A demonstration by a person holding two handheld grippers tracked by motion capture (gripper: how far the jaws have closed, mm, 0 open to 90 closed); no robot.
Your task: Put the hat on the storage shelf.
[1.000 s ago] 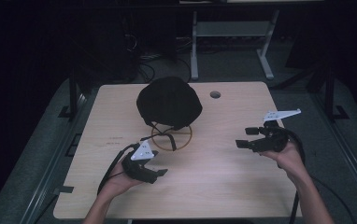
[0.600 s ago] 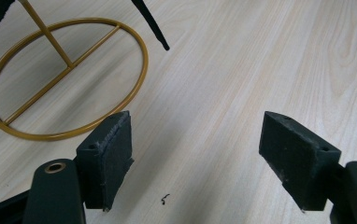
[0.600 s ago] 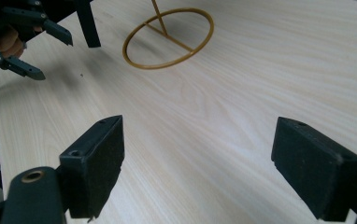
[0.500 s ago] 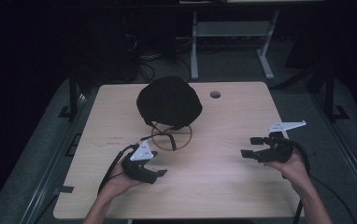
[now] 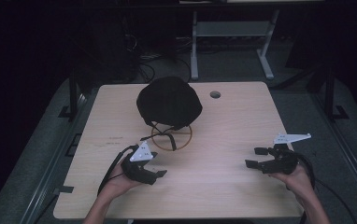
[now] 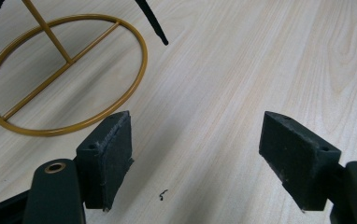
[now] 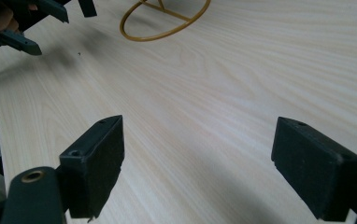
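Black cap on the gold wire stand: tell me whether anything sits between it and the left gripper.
Nothing visible does. The left gripper is open over bare wooden table, just short of the gold wire stand's ring base, with the black cap above and beyond it.

Left hand-held gripper (image 5: 155, 173) and right hand-held gripper (image 5: 256, 157) hover low (jaws spread wide, gripping nothing).

The high view looks forward and down from above the table's (image 5: 223, 140) near edge, taking in the whole top. Both gripper views sit low and close over the wood, facing the gold ring stand (image 5: 171, 137) (image 6: 64, 79) (image 7: 165, 21), which all three views share.
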